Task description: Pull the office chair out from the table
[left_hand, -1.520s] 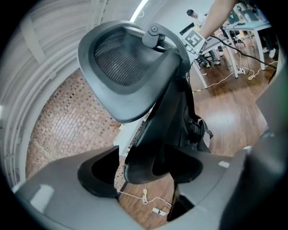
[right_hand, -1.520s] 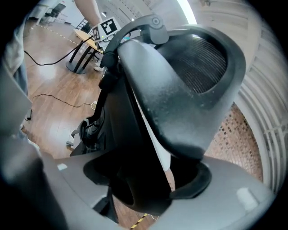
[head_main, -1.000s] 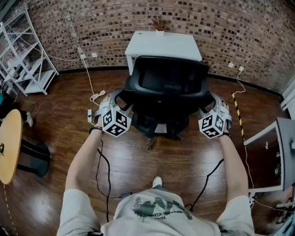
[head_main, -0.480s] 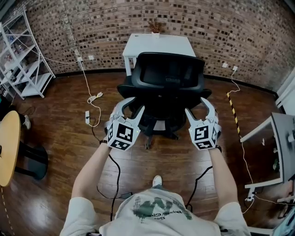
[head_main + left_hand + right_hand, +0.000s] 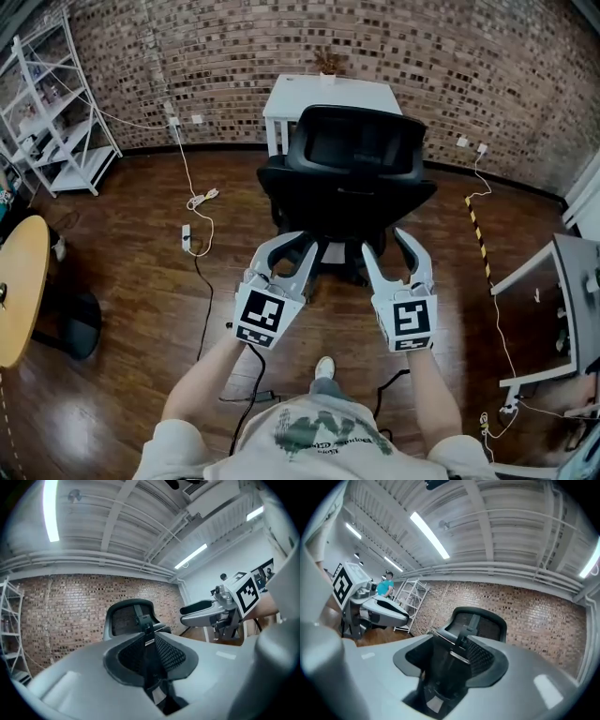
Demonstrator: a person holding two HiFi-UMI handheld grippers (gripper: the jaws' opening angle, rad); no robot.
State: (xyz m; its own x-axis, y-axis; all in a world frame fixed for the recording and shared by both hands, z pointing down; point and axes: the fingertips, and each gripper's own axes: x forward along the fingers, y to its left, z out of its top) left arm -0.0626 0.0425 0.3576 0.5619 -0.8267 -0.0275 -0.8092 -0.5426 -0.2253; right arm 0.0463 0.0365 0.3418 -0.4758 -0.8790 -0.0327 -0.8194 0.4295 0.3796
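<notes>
Both grippers, jaws closing empty, quit the chair; table half-hidden.

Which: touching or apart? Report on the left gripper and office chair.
Apart. The left gripper view shows the office chair standing clear beyond the left gripper, whose jaws have just been closing on nothing.

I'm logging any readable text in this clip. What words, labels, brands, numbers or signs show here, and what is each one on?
Nothing here can be read as text.
T-shirt: a line of print beside a graphic, too blurred to read.
Left marker cube, right marker cube: coded black-and-white squares, no letters.
Office chair, table: no label visible.
</notes>
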